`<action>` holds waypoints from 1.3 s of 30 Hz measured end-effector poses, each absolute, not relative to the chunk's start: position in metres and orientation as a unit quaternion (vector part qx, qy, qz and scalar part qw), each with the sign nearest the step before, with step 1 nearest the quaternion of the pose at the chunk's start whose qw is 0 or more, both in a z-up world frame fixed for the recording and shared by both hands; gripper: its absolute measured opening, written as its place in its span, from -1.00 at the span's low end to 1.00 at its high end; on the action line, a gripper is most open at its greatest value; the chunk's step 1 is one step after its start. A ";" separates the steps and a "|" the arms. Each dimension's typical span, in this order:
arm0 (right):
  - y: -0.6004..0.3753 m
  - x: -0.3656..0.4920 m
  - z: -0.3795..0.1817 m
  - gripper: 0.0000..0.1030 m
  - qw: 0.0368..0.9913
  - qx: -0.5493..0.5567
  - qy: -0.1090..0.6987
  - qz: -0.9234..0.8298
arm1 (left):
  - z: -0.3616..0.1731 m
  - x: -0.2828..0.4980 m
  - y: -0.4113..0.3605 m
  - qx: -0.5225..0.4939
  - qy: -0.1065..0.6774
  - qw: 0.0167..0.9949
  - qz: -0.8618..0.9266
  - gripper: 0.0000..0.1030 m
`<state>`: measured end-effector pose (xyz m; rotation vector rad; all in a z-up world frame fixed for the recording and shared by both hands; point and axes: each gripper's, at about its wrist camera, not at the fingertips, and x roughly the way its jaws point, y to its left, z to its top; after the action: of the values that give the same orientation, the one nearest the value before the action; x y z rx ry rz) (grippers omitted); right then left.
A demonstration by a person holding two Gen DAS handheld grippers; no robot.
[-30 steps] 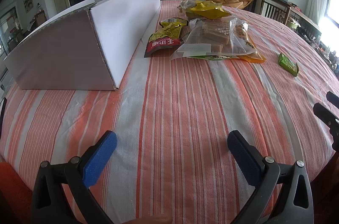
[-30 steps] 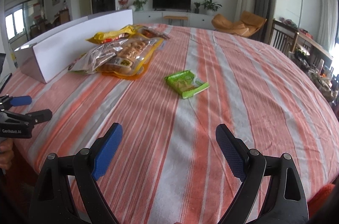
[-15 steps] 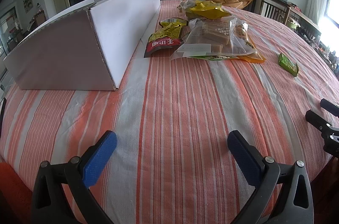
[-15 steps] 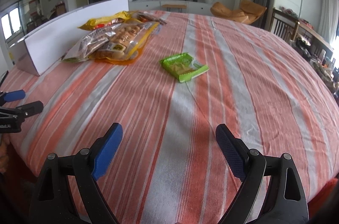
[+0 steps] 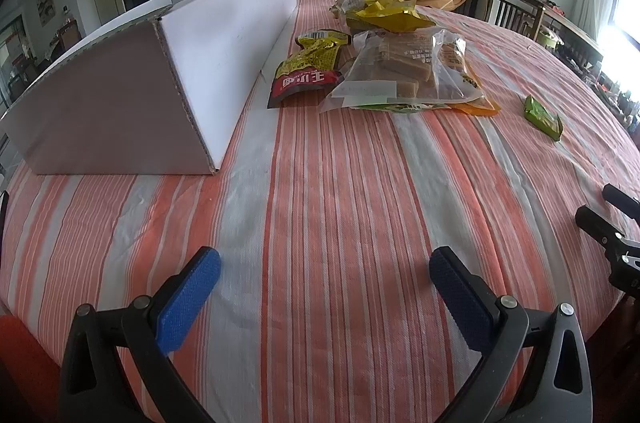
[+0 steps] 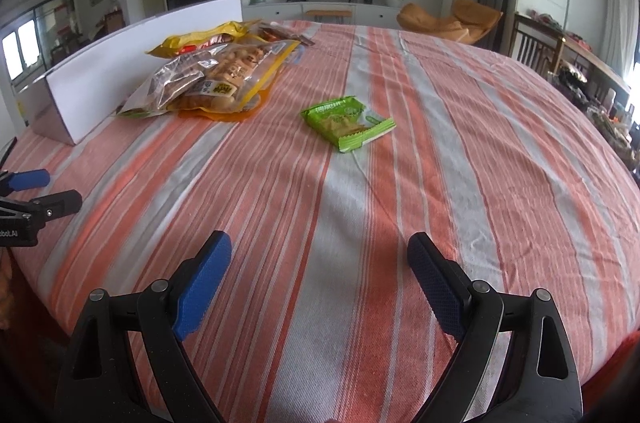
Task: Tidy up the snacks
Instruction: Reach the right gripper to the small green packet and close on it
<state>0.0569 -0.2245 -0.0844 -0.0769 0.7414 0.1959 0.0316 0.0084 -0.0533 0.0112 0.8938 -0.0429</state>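
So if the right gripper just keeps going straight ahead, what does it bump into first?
Probably the small green snack packet. The open right gripper points roughly at it over bare striped tablecloth, though it might pass just left.

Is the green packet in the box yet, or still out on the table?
Out. The green packet lies flat on the tablecloth, apart from the box.

Both wrist views low, facing across table (shared snack pile).

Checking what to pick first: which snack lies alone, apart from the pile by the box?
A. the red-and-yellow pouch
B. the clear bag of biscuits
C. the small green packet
C: the small green packet lies by itself on the striped cloth, away from the heaped snacks beside the white box.
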 end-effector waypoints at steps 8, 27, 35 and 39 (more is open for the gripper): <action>-0.234 0.094 -0.066 0.80 0.869 0.023 0.476 0.131 | -0.054 0.032 0.009 0.008 0.422 0.906 -0.025 1.00; -0.203 0.226 -0.071 0.70 0.857 0.019 0.513 0.054 | -0.052 0.024 0.013 0.014 0.418 0.907 -0.042 1.00; -0.240 0.206 -0.071 0.13 0.890 -0.022 0.454 0.044 | -0.052 0.022 0.011 0.012 0.417 0.908 -0.037 1.00; -0.250 0.198 -0.073 0.13 0.901 -0.018 0.430 0.050 | -0.045 0.030 0.011 0.002 0.442 0.896 -0.050 0.99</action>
<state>0.1981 -0.2495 -0.0730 -0.0363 0.8905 0.1033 0.0297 0.0108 -0.0453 0.0046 0.9160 -0.1036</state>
